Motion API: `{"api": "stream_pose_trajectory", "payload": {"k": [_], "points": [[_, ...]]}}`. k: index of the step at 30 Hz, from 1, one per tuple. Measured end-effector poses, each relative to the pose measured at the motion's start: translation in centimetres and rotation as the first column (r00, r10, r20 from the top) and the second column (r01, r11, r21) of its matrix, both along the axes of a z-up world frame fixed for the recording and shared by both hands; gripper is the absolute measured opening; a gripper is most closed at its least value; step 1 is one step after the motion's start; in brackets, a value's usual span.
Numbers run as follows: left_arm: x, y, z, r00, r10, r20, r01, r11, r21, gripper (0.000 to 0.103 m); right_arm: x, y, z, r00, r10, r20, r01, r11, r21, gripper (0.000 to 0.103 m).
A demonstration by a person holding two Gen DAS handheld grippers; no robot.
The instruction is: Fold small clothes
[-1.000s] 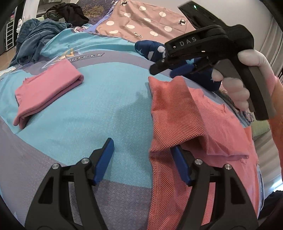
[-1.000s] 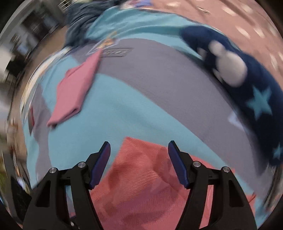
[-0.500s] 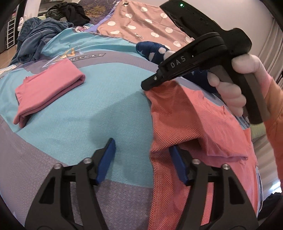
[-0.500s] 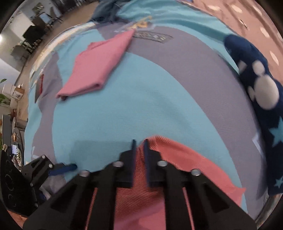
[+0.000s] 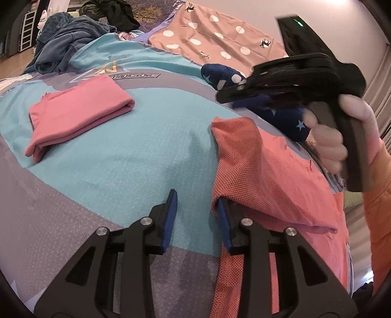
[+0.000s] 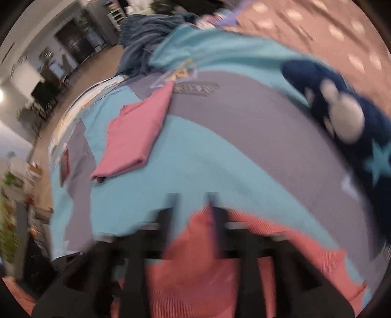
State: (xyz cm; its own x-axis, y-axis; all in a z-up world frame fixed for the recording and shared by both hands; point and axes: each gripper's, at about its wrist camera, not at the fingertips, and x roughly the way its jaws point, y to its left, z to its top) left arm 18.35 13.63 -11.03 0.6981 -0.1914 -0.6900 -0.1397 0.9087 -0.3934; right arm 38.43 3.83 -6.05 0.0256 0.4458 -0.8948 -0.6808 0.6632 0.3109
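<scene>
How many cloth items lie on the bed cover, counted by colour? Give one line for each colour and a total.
Pink, folded garment: 1
Coral-red, garment being folded: 1
Dark blue with stars and white spots: 1
Dull blue heap at the far edge: 1
Black heap at the far edge: 1
Total: 5

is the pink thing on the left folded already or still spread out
Folded. The pink garment lies as a compact rectangle on the bedspread, with a rounded doubled edge on one side and stacked layers showing at its near corner.
</scene>
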Motion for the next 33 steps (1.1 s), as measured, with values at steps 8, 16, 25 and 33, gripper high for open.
{"api": "stream_pose_trajectory", "payload": {"k": [8,16,25,33], "points": [[0.1,0.1,-0.2,1.0,-0.003,-0.004,0.003,1.0,-0.002,0.035,-0.8,0.0,-2.9,0.996,0.057,-0.063,-0.065,0.989,-0.131,0.048],[0.1,0.1,-0.2,1.0,-0.007,-0.004,0.007,1.0,-0.008,0.035,-0.6,0.7,-1.5,0.997,0.046,-0.059,-0.041,0.996,0.081,0.008],[-0.6,0.0,0.0,1.0,0.012,-0.008,-0.012,1.0,-0.005,0.003,0.0,-0.6,-0.6,0.997,-0.072,0.029,0.069,0.995,0.075,0.011],[-1.2,0.4,0.5,1.0,0.018,0.023,-0.017,0.999,-0.038,0.003,-2.2,1.1,-2.1,0.999,-0.008,0.035,0.009,0.999,-0.032,0.037]]}}
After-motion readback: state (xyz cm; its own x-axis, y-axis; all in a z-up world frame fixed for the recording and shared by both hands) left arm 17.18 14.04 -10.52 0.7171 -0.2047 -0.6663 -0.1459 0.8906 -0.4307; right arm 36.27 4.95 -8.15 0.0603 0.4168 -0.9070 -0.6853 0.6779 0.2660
